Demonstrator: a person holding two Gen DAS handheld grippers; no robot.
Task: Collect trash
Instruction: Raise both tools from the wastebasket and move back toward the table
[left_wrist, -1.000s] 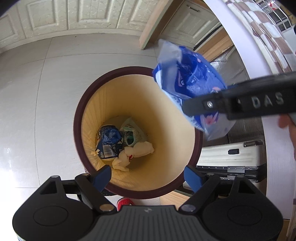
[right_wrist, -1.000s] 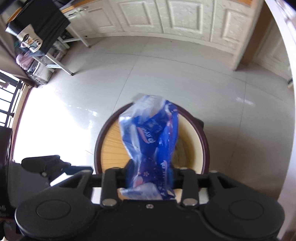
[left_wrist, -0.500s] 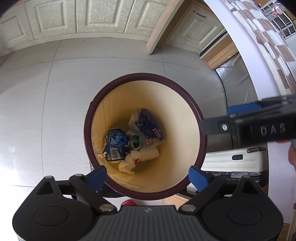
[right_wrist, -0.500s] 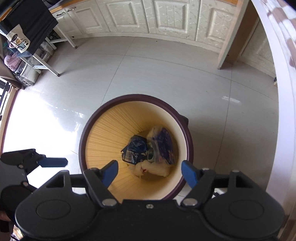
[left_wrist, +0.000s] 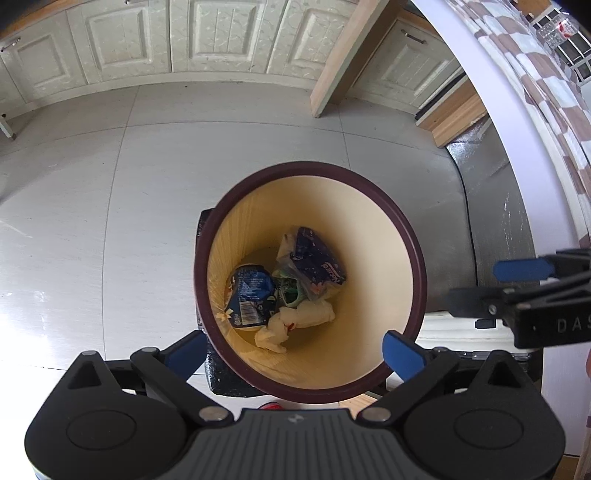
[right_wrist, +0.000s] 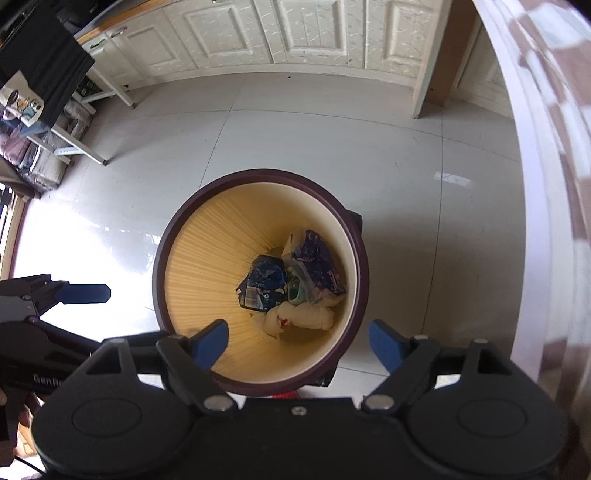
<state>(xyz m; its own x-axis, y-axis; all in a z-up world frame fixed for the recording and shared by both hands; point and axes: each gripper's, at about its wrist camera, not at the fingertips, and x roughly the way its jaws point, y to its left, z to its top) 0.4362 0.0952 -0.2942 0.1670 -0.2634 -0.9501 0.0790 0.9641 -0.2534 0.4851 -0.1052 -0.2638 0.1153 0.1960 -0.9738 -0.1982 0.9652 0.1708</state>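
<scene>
A round bin with a dark maroon rim (left_wrist: 417, 258) and a cream inside stands on the tiled floor, seen from above in both wrist views. At its bottom lie a blue plastic wrapper (left_wrist: 317, 262), a round blue pack (left_wrist: 251, 291), a green wrapper (left_wrist: 290, 291) and crumpled white tissue (left_wrist: 295, 317). My left gripper (left_wrist: 293, 352) hangs over the near rim, its jaws opening with nothing between them. My right gripper (right_wrist: 297, 342) hovers over the bin (right_wrist: 159, 266), jaws also opening and empty. The blue wrapper (right_wrist: 317, 262) lies far below it.
White cabinet doors line the far wall, with a wooden post (left_wrist: 340, 55) beside them. A table with a checked cloth (left_wrist: 535, 74) curves along the right. A silver suitcase (left_wrist: 450, 328) lies behind the bin. A rack with dark cloth (right_wrist: 44, 74) stands far left.
A second ago my right gripper held the blue wrapper above the bin. It let go, the wrapper dropped to the bottom, and both grippers' jaws spread wider.
</scene>
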